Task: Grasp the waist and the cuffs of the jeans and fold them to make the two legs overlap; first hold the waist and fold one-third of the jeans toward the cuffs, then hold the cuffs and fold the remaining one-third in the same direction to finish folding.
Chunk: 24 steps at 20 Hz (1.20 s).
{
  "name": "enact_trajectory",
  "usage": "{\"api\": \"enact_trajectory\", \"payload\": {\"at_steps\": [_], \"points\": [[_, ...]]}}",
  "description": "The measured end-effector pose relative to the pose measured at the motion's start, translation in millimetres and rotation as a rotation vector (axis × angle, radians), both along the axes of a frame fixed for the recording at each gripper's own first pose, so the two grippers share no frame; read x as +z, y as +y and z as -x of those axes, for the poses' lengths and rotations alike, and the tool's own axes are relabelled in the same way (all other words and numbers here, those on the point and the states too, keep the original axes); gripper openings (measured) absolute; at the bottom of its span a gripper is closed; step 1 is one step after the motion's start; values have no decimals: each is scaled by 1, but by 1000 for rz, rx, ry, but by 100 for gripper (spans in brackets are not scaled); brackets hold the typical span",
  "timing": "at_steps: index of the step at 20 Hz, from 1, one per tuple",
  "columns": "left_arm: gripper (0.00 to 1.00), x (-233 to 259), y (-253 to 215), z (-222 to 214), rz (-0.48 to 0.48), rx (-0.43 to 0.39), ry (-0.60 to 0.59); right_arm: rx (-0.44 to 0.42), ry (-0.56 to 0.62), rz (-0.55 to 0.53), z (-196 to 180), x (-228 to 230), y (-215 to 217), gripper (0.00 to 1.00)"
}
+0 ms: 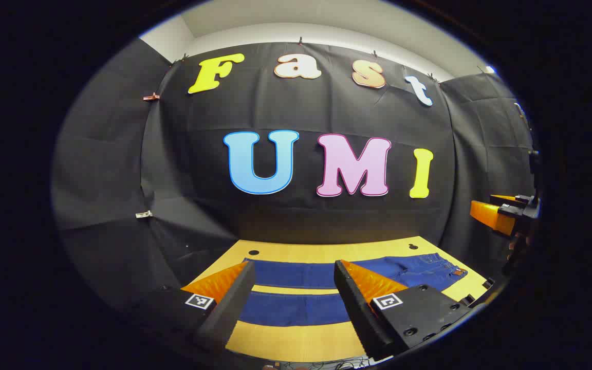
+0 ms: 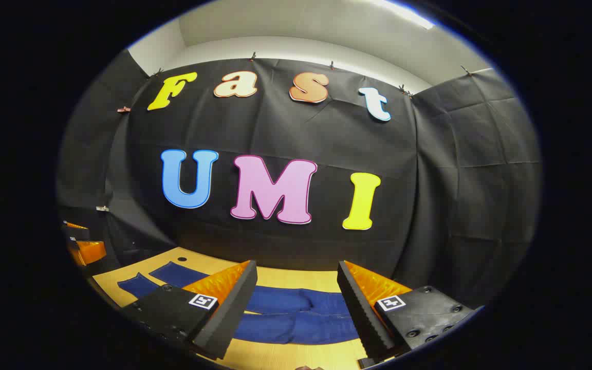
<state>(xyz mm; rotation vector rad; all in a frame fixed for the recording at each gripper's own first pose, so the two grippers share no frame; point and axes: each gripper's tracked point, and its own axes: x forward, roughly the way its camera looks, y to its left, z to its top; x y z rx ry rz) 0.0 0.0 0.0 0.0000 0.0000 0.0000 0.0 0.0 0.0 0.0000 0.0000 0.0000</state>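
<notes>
Dark blue jeans (image 1: 296,293) lie flat on the wooden table (image 1: 301,341), legs side by side with a strip of wood between them. In the left gripper view the waist (image 1: 450,270) is at the right. My left gripper (image 1: 292,280) hangs open above the legs, with nothing between its fingers. The right gripper's orange fingers (image 1: 491,215) show at the far right edge, above the table. In the right gripper view the jeans (image 2: 296,318) run leftward to the cuffs (image 2: 157,280). My right gripper (image 2: 297,280) is open over the upper part of the jeans. The left gripper (image 2: 82,249) shows at the far left.
The table's far edge (image 1: 327,246) meets the black cloth wall, and two small dark holes (image 1: 253,253) sit near that edge. Bare wood (image 2: 275,354) lies in front of the jeans. Black cloth closes both sides of the booth.
</notes>
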Motion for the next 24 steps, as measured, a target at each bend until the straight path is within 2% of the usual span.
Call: {"api": "enact_trajectory", "payload": {"at_steps": [5, 11, 13, 16, 18, 21, 24], "points": [[96, -12, 21, 23, 7, 15, 0, 13, -13, -3, 26, 4, 16, 96], [96, -15, 25, 51, 27, -13, -14, -27, -27, -20, 66, 4, 18, 95], [96, -17, 29, 53, -7, -12, -20, -50, -25, -22, 67, -1, 16, 96], [96, -22, 31, 53, -17, -9, -6, -26, -9, -26, 60, -2, 29, 96], [96, -21, 25, 54, -9, -45, -18, -39, -30, -7, 57, 6, 24, 94], [96, -28, 34, 48, -25, -31, -5, -45, -22, -8, 61, 1, 21, 94], [96, -29, 42, 39, -65, -40, -1, -52, 1, 36, 55, -9, 11, 96]]}}
